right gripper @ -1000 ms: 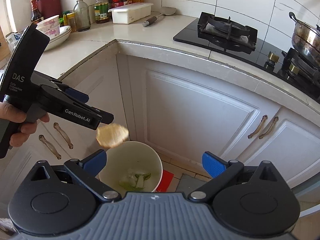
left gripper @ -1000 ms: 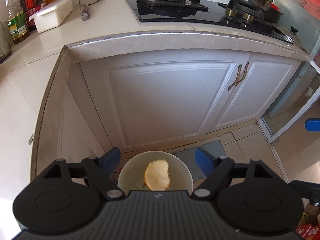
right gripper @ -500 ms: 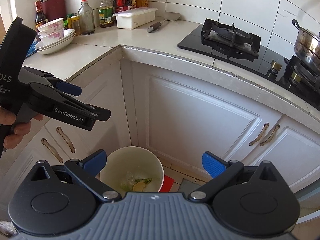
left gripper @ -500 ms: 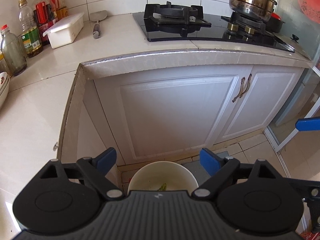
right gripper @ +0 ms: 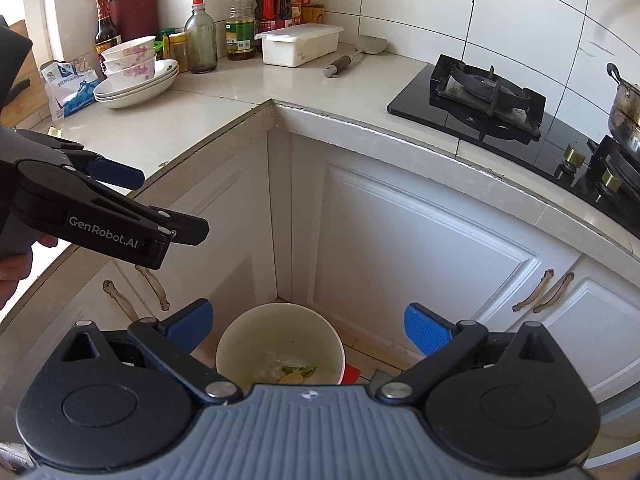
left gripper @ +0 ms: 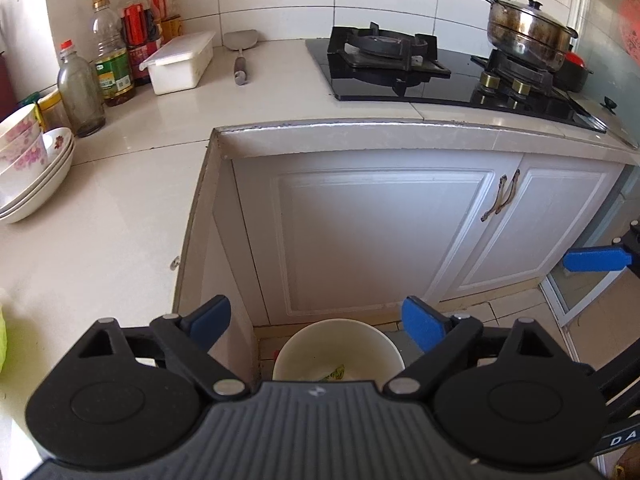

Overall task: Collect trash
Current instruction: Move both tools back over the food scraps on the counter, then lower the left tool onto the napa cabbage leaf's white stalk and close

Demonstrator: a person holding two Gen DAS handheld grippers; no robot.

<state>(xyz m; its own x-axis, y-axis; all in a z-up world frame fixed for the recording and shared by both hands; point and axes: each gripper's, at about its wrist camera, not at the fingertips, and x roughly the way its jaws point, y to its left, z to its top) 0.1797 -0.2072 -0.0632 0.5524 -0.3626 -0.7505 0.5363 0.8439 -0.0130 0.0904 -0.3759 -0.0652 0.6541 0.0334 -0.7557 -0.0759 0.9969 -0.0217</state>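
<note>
**Both tongs empty, scraps sit in the bin**

Your left gripper (left gripper: 316, 322) is spread wide w/ nothing between the blue pads. You hold it above the floor bin (left gripper: 296, 344), tilted down, so the bin mouth sits right under the gap, a sensible spot for dropping. Same story w/ the right gripper (right gripper: 310, 326): released, empty, aimed down at the same bin from further right, prob. so you can watch the drop zone.

The trash itself: a pale yellowish scrap (right gripper: 291, 378) lies on the bin bottom next to green veg bits (right gripper: 302, 369), near side of the bin, partly cut off by the gripper body. From the left view only a sliver of green shows.

Bin stands on the floor in the inside corner of the L-shaped cabinets (right gripper: 404, 256), tucked close to both doors, easy reach from either counter run.

A yellow-green bit (left gripper: 2, 340) shows at the far left edge of the counter (left gripper: 100, 216) in the left view; can't tell what it is. If it's trash, that's prob. your next pick. Bowls (right gripper: 132, 60), bottles and white box (right gripper: 298, 44) at the far side look like keepers.
</note>
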